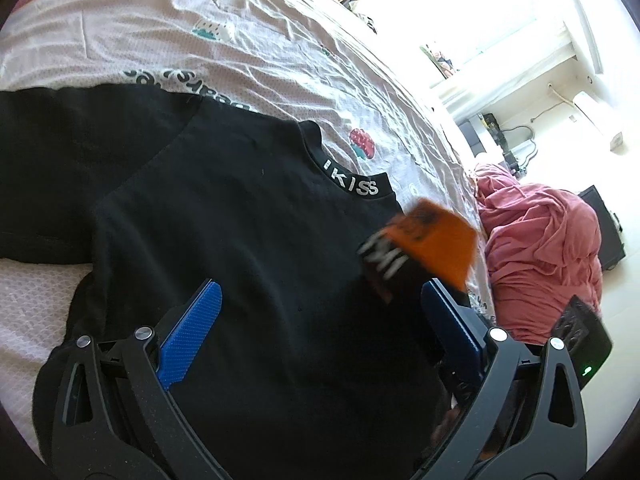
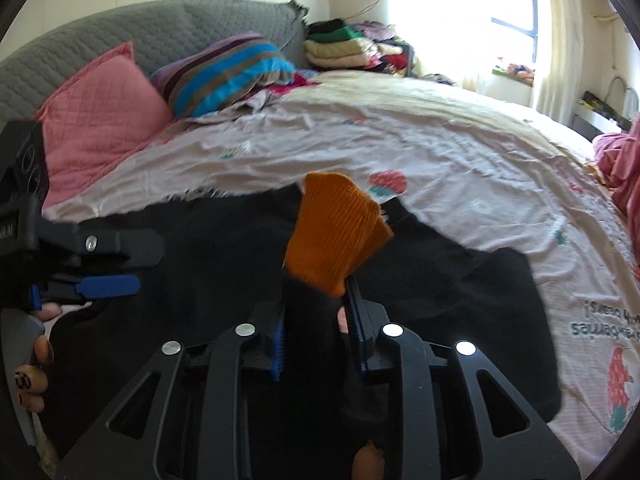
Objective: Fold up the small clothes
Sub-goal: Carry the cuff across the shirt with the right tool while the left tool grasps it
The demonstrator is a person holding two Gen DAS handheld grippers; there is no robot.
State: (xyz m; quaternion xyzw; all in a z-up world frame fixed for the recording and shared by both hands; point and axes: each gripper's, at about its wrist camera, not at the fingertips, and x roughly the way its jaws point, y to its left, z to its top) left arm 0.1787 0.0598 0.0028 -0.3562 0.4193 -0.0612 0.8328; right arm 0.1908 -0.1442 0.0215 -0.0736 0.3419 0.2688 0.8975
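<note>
A black T-shirt (image 1: 240, 220) with white lettering on its collar lies flat on the bed sheet (image 1: 280, 60). My left gripper (image 1: 320, 286) hovers over its lower part, open, with only the shirt showing between the blue pads. A black sock with an orange toe (image 2: 332, 232) sticks up out of my right gripper (image 2: 316, 296), whose pads close on the sock's black part. It hangs above the shirt (image 2: 460, 280). In the left wrist view the sock (image 1: 424, 240) is blurred at the right. The left gripper (image 2: 148, 266) shows at the left of the right wrist view, held by a hand.
A pink pillow (image 2: 100, 120) and a striped pillow (image 2: 228, 72) lie at the grey headboard. Folded clothes (image 2: 340, 48) are stacked at the far corner by the window. A crumpled pink blanket (image 1: 540, 248) lies past the bed's right edge.
</note>
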